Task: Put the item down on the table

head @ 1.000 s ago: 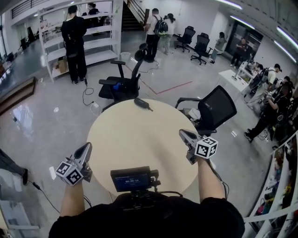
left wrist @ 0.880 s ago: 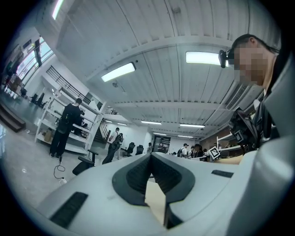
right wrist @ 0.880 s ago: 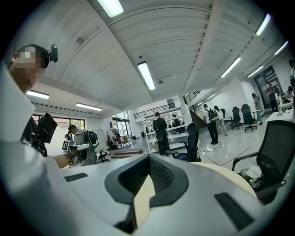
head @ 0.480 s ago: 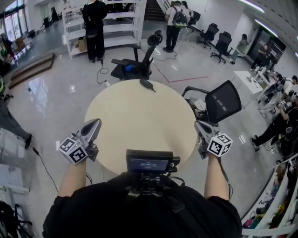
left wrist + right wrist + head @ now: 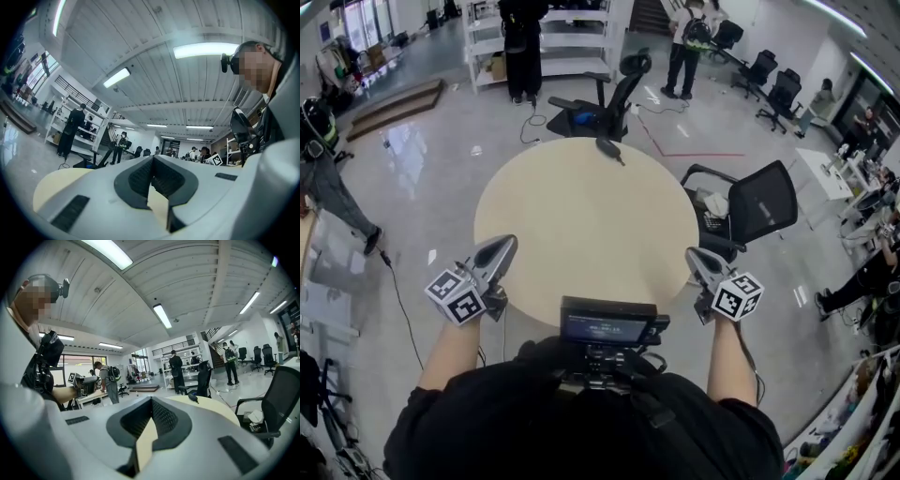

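A round beige table (image 5: 581, 216) stands in front of me. A small dark elongated item (image 5: 609, 148) lies on it at the far edge, and it also shows as the dark item (image 5: 192, 398) in the right gripper view. My left gripper (image 5: 506, 244) hovers at the table's near left edge, shut, with nothing in it. At the near right edge my right gripper (image 5: 693, 254) is likewise shut and empty. In both gripper views the left gripper (image 5: 152, 161) and the right gripper (image 5: 151, 404) have their jaws closed together, tilted upward toward the ceiling.
A black office chair (image 5: 614, 94) stands behind the table and another chair (image 5: 759, 202) at its right. White shelving (image 5: 553, 37) and several standing people are farther back. A cable (image 5: 398, 300) runs over the floor at left. A small screen device (image 5: 607, 323) sits at my chest.
The head view has swung, so the table sits higher and more centred. My left gripper has come up to the table's near left edge. Both grippers stay shut, and the dark item has not moved.
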The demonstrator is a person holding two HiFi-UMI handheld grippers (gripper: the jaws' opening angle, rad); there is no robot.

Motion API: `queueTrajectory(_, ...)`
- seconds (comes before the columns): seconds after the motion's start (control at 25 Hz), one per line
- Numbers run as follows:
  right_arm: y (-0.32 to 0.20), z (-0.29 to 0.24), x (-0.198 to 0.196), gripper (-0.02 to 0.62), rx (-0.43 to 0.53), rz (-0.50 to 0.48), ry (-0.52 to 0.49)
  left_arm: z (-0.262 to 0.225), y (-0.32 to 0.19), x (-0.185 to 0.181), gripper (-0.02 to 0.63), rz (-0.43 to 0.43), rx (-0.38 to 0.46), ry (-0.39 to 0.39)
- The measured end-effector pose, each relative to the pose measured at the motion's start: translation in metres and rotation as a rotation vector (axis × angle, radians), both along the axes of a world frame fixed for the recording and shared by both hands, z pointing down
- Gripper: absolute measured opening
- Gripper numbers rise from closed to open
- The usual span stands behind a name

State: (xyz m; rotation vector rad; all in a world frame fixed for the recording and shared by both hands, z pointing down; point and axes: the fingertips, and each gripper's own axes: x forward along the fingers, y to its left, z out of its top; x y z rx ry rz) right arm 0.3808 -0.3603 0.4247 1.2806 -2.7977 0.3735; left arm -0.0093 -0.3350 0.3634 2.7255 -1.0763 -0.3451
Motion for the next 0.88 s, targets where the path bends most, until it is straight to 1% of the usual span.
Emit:
queueTrajectory(0.12,0.008,0.005,-0.021,0.005,-0.004,-0.034,0.003,-0.001,0.012,-0.010,-0.002,-0.011,0.003,0.002)
queueTrajectory(0.24,0.017,0.004,-0.052,0.005,-0.001,-0.040,0.005,-0.003,0.015,-0.033,-0.002,0.003,0.004,0.005)
queueTrajectory(0.4,0.021,-0.005,-0.117,0.005,-0.008,-0.006,-0.006,-0.006,0.009,-0.093,-0.002,0.043,0.000,0.015)
queueTrajectory(0.52,0.027,-0.006,-0.160,0.005,-0.014,0.001,-0.025,-0.005,0.008,-0.130,-0.002,0.063,-0.009,-0.001)
queueTrajectory(0.64,0.028,-0.008,-0.178,0.005,-0.008,0.002,-0.062,-0.008,0.002,-0.141,-0.002,0.069,-0.003,-0.010)
queueTrajectory(0.8,0.024,-0.012,-0.189,0.005,-0.001,0.008,-0.103,-0.008,-0.003,-0.140,-0.002,0.075,-0.009,-0.004)
queueTrajectory(0.88,0.019,-0.014,-0.189,0.005,0.002,0.014,-0.103,-0.008,-0.003,-0.138,-0.002,0.082,-0.001,-0.001)
